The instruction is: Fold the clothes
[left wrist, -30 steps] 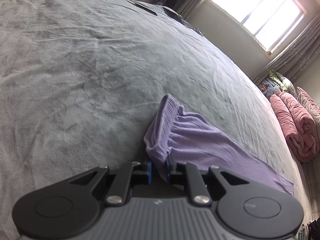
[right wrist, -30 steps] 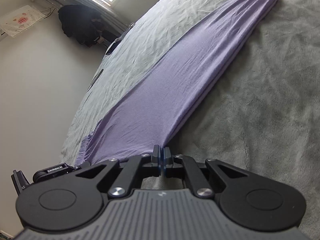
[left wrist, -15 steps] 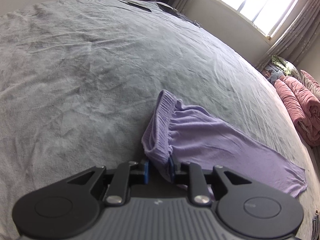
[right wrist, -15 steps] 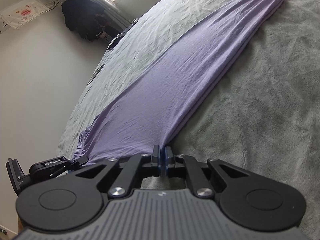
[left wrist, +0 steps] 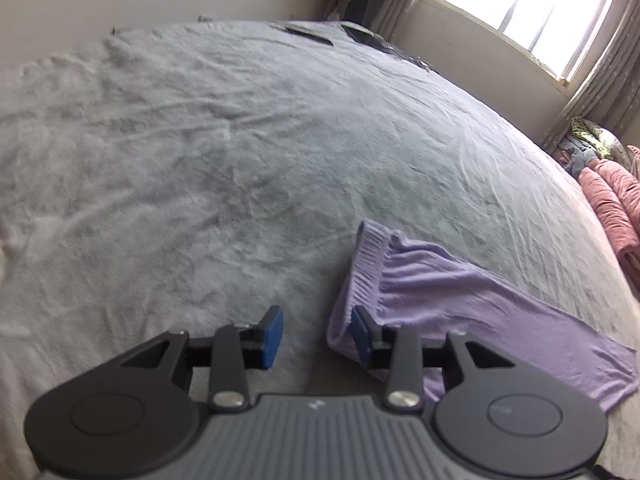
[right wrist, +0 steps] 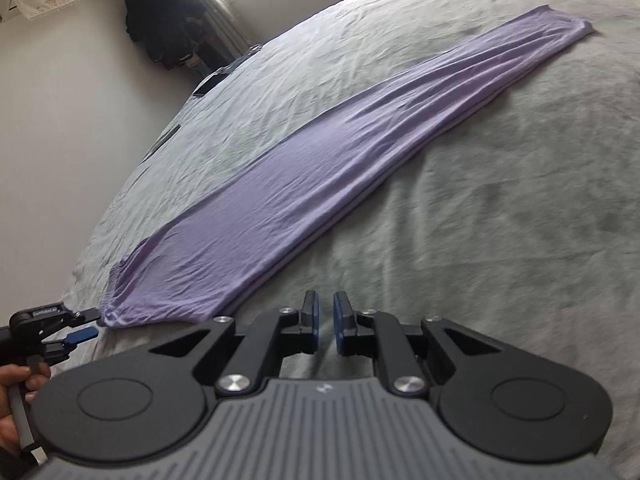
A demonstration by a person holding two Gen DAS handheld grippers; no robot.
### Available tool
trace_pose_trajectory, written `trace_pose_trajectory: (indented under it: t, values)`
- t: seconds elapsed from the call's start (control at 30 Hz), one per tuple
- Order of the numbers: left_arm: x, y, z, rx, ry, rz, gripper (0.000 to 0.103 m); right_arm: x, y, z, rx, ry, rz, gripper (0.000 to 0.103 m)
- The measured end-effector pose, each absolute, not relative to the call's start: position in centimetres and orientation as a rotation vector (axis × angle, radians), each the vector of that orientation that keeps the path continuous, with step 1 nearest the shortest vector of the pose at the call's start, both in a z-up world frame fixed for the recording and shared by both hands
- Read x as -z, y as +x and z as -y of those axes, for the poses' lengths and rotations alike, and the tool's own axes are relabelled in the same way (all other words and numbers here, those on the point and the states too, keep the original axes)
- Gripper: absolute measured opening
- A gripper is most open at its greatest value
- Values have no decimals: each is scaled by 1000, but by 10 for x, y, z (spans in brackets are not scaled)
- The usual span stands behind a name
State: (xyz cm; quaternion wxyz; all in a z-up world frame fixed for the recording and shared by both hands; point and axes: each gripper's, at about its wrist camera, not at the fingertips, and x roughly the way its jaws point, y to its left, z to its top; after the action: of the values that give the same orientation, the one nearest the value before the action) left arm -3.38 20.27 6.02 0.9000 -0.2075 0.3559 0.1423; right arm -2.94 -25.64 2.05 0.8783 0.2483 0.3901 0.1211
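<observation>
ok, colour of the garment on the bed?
Light purple garment, plain, no pattern; clearest in the right wrist view.

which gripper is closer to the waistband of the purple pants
Left. The left gripper sits at the waistband, one pad beside its edge, jaws opening. The right gripper is off the pants, farther along.

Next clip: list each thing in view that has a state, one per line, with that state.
Purple trousers: folded lengthwise, lying flat on the bed, released by both grippers.
Left gripper: jaws opening, waistband edge beside one pad, not pinched.
Right gripper: jaws slightly apart, nothing between them.
Grey bedspread: spread out, wrinkled.
Pink blanket: rolled up.
</observation>
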Motion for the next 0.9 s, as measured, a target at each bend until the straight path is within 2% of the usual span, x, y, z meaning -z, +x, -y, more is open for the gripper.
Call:
trace_pose_trajectory:
  t: [0.27,0.63,0.9]
  values:
    - [-80,-29,-158,-174,-314,-668,39,-23,-18,302,-133,570,-769,16]
    - [-65,-13,-61,64,-131,-688,39,-19,1,301,-93,554,-798,14]
    - [-51,-5,-15,180,-5,-712,40,-39,20,295,-69,351,-750,17]
